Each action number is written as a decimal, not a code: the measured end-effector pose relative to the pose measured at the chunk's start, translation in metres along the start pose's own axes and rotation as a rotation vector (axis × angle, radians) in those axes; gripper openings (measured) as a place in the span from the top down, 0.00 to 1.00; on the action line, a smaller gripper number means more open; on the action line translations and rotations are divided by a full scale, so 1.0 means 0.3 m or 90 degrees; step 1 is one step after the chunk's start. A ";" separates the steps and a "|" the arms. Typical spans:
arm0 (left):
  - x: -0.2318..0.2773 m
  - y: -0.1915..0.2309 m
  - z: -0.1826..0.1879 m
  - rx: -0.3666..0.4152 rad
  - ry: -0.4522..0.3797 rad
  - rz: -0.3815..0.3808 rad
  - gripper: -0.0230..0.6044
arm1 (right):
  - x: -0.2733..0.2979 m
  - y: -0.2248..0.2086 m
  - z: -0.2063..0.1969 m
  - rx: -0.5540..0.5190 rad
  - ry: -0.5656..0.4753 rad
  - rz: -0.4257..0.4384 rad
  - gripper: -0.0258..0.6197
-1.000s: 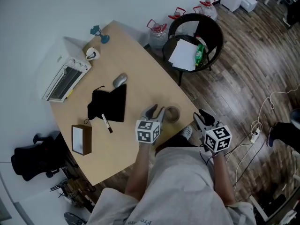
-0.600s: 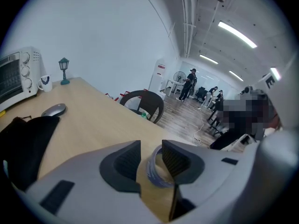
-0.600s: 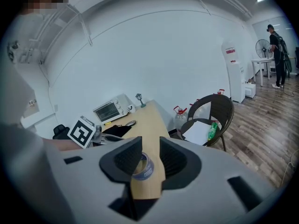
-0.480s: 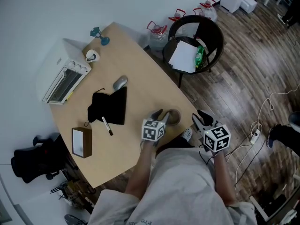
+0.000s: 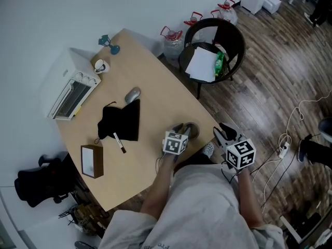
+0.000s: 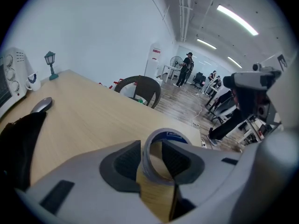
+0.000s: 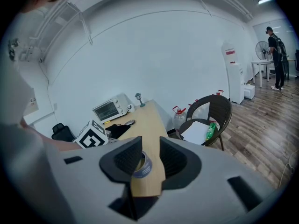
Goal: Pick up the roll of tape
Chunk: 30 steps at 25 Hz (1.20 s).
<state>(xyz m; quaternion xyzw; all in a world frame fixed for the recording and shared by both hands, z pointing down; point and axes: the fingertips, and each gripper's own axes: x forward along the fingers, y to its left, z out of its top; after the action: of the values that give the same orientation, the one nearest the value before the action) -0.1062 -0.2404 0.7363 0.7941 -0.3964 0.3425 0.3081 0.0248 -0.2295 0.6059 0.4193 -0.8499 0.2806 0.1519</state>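
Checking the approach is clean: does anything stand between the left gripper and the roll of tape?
Nothing visible does. The roll of tape sits right in the gap between the fingers of the left gripper, on bare table. The black cloth lies well off to one side.

The table (image 5: 155, 87) is light wood and the floor (image 5: 280, 77) is dark brown wood. The tape (image 6: 174, 135) is brownish with some blue on it, the cloth (image 5: 122, 121) is black, and the cubes (image 5: 176, 142) have black and white squares.
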 end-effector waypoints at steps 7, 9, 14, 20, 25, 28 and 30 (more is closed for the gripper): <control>0.026 -0.022 -0.010 0.038 0.025 0.006 0.75 | -0.022 -0.009 -0.014 0.004 -0.001 -0.008 0.77; 0.035 -0.017 -0.006 0.042 0.031 0.010 0.76 | -0.022 -0.008 -0.011 0.001 -0.003 -0.009 0.77; 0.057 -0.020 -0.003 0.056 0.044 0.015 0.77 | -0.023 -0.025 -0.017 0.004 -0.004 -0.017 0.77; 0.081 -0.011 -0.007 0.129 0.052 0.046 0.81 | -0.045 -0.047 -0.014 0.008 -0.010 -0.024 0.77; 0.088 -0.003 -0.014 0.159 0.061 0.064 0.87 | -0.050 -0.058 -0.029 0.017 -0.008 -0.033 0.82; 0.089 -0.002 -0.015 0.169 0.065 0.063 0.88 | -0.056 -0.062 -0.030 0.016 -0.009 -0.033 0.82; 0.089 -0.003 -0.015 0.172 0.066 0.061 0.88 | -0.061 -0.066 -0.028 0.016 -0.011 -0.034 0.82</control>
<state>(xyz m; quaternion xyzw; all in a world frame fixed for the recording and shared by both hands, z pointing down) -0.0948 -0.2478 0.7598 0.7897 -0.3676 0.4477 0.2021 0.0519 -0.2228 0.6104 0.4463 -0.8360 0.2833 0.1472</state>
